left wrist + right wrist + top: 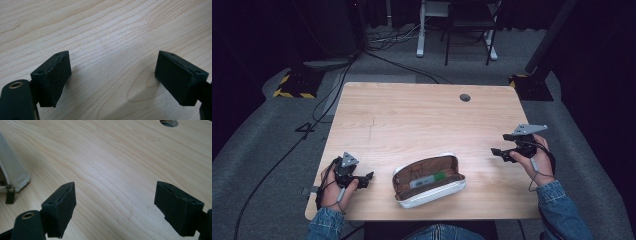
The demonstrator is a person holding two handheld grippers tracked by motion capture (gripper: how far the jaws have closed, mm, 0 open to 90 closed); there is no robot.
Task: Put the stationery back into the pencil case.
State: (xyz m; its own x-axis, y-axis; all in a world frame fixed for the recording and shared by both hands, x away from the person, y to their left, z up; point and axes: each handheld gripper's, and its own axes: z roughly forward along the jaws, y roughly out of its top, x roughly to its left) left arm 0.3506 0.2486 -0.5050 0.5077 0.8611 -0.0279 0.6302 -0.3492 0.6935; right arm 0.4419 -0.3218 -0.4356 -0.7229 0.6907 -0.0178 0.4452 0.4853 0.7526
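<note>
At lower left of the high view the left gripper (367,178), black with blocky matte jaws, is spread wide over bare wood and holds nothing; at right of frame the right gripper (496,152) gapes equally wide and empty. Between them, low at centre, an oval pencil case (430,180) lies unzipped on the pale, grained wooden table (422,115), pale shell, brown lining, with a green-and-white pen inside.

The right hand-held gripper (115,207), jaws wide apart, hangs over the pale wooden tabletop (112,157); a grey fabric pouch corner (12,175) sits at the frame's left edge.
</note>
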